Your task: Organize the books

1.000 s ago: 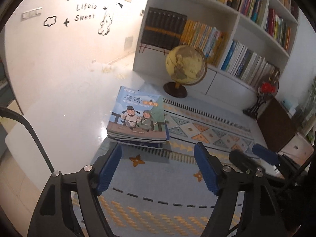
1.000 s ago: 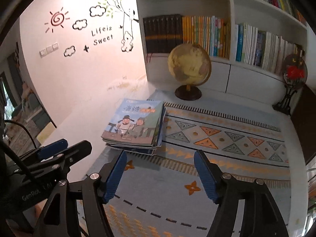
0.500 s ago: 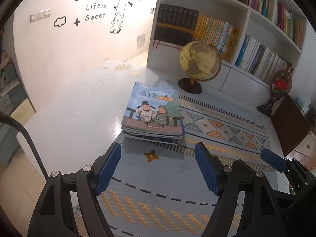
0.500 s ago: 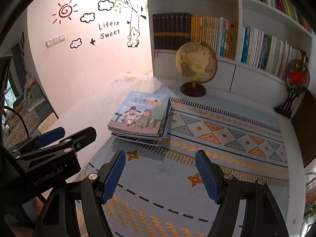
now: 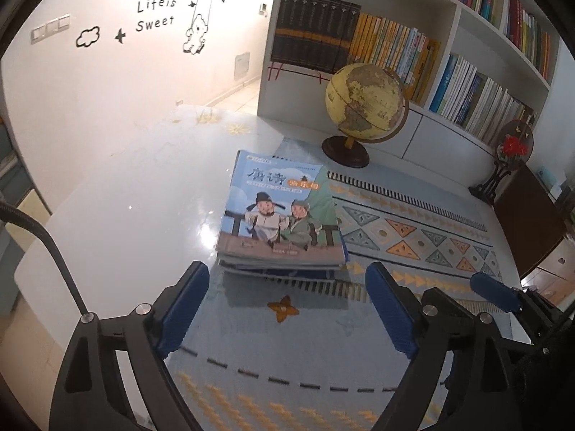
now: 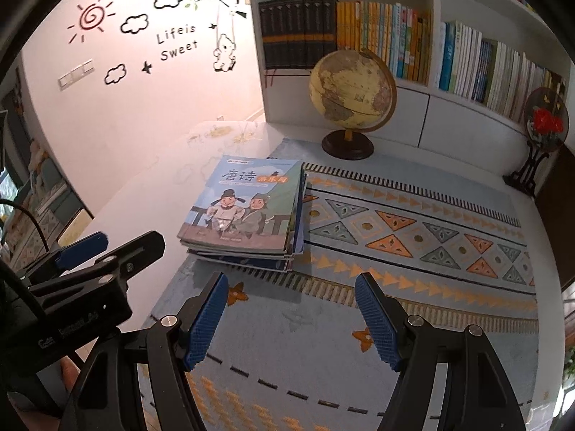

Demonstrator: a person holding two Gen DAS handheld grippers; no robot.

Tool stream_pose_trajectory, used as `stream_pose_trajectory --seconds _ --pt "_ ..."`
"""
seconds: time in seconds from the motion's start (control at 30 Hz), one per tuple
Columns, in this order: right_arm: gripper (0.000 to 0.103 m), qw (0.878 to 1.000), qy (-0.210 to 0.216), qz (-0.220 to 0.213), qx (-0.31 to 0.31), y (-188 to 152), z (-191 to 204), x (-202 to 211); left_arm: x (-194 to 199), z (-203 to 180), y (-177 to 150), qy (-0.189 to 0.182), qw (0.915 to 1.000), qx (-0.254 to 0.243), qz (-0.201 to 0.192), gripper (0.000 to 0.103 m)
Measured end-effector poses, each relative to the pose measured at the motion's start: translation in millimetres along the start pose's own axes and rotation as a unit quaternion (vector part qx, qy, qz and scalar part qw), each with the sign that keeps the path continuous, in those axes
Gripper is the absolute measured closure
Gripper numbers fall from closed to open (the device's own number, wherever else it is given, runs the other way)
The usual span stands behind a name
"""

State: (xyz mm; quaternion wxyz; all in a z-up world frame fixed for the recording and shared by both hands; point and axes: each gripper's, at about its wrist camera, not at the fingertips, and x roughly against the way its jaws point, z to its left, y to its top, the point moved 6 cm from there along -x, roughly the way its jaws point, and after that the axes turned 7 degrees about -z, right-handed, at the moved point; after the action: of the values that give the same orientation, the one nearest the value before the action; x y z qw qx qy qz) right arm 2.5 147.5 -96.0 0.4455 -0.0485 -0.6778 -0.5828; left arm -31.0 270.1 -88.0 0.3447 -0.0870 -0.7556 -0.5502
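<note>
A white bookcase (image 5: 424, 82) fills the far side, its compartments packed with upright books: a dark bound set (image 6: 298, 36) in the leftmost one beside yellow spines, then blue and white spines in the next. In front of it lies a glossy white surface (image 5: 136, 194) partly covered by a pale blue patterned runner (image 6: 413, 251).

A globe (image 5: 363, 102) on a dark round base stands at the runner's far end, just before the bookcase. A stack of books (image 5: 280, 221) lies flat on the near side of the globe, well apart from it, straddling the runner's left edge. The top cover shows two cartoon figures under a blue sky; its title end points toward the globe, so the long axis runs from the globe toward the grippers. How many books are in the stack cannot quite be counted; several page edges show.

The right wrist view alone shows a sun decal (image 6: 90, 18) on the wall left of the bookcase; the left view cuts it off. A red ornament on a black stand (image 6: 539, 136) sits to the right of the globe.

The left gripper (image 5: 287, 309) hangs on the near side of the stack, jaws wide and just widened further, nothing between them. The right gripper (image 6: 291, 318), just beside it, is likewise spread apart and empty.
</note>
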Motion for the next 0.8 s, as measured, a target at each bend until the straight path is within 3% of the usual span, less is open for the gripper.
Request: stream_pose_trajectory --seconds 0.23,0.4,0.63,0.8 --pt "0.032 1.000 -0.012 0.016 -0.017 7.7 -1.8 -24.7 -33.0 4.8 7.7 -0.004 0.9987 -0.013 0.049 0.015" --pt "0.032 0.999 -0.013 0.019 -0.032 14.3 -1.1 -38.4 -43.8 10.1 18.6 0.006 0.9993 -0.013 0.036 0.015" --pt "0.032 0.999 -0.020 0.021 -0.035 20.6 1.8 -53.1 -58.0 9.6 33.6 0.045 0.9970 -0.059 0.022 0.015" --pt "0.032 0.998 -0.032 0.029 -0.036 21.1 -1.9 -61.8 -65.1 21.9 41.2 0.068 0.9972 -0.030 0.012 0.015"
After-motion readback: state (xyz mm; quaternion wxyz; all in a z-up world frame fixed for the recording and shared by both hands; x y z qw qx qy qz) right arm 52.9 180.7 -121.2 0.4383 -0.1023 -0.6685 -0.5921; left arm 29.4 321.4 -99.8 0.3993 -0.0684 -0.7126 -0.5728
